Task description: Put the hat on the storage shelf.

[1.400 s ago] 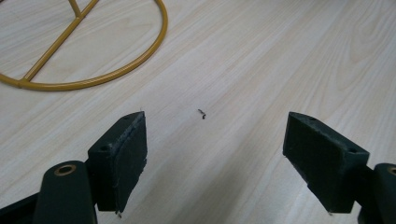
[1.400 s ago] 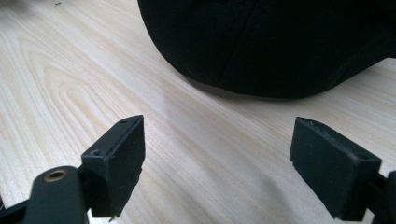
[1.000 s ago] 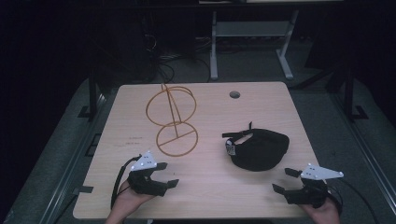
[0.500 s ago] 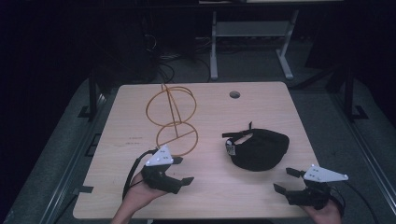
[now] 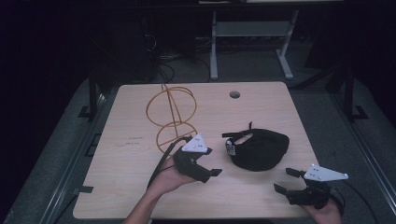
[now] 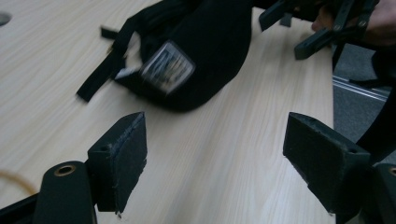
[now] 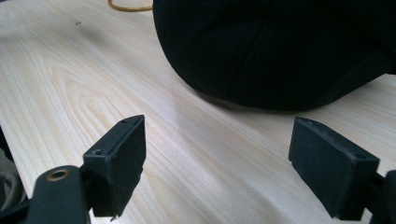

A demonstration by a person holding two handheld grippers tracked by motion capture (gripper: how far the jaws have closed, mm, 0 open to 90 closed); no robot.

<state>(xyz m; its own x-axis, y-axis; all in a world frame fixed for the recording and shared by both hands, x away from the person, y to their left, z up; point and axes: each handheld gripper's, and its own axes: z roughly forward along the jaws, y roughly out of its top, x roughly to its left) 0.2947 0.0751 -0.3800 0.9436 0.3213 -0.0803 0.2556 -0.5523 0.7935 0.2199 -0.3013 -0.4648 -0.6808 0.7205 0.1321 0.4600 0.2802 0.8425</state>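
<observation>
Now we hold both tongs wide open and empty: left tongs [image 5: 212,163] just beside the black cap [image 5: 259,148], right tongs [image 5: 286,179] near it.

A lab or recording studio: a bare wooden counter [image 5: 261,196] with a cable hole [image 5: 234,94] stands on grey carpet [image 5: 322,93] in a dark room, with loose cables [image 5: 170,60] and a metal stand [image 5: 252,35] behind it.
</observation>
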